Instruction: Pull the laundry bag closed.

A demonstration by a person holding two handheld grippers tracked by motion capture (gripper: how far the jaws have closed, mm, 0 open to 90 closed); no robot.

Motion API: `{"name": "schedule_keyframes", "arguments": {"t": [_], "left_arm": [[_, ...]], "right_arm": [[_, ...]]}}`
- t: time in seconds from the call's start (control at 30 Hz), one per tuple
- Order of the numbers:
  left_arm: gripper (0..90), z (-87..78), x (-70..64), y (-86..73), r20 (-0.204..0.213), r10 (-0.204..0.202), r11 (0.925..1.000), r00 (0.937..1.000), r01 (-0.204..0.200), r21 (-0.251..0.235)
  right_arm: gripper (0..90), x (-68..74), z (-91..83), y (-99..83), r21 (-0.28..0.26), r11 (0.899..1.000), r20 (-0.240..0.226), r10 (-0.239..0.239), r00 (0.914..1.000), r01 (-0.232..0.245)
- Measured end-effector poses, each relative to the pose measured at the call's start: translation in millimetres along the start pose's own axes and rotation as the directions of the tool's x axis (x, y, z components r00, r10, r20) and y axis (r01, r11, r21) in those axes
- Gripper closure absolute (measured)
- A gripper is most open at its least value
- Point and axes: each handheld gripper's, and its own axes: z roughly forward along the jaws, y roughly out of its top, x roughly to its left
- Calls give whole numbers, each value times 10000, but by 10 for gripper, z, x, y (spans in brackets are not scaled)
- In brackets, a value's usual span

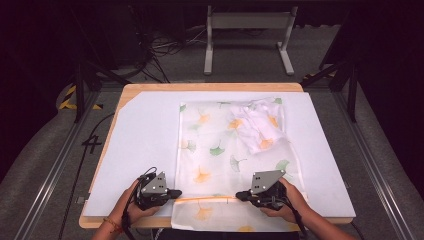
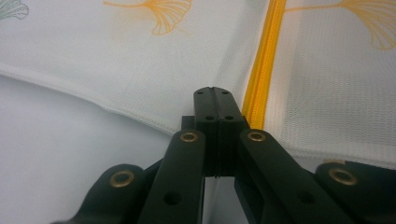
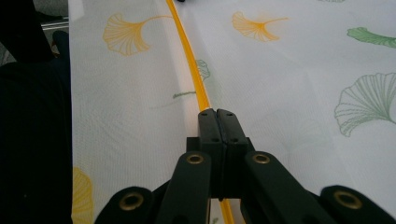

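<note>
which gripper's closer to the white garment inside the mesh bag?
Right. The right gripper sits below the white garment, at the mesh bag's near edge; the left gripper is farther left.

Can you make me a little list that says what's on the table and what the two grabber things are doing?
Surface: white sheet over a wooden table
Main thing: white mesh laundry bag with ginkgo leaf prints, lying flat
Zipper: orange zipper across the bag's near end
Inside bag: crumpled white garment, far right part
Left gripper: fingers pressed together at the zipper's end
Right gripper: fingers pressed together over the zipper
</note>
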Motion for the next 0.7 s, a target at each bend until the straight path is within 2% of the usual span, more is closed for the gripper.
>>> {"name": "schedule_keyframes", "arguments": {"t": [0.7], "left_arm": [[900,-2,8,-4,18,-66,10000,10000,66,-4]], "right_arm": [[900,-22,-250,-241,-7,9992,344,411,9986,-411]]}}
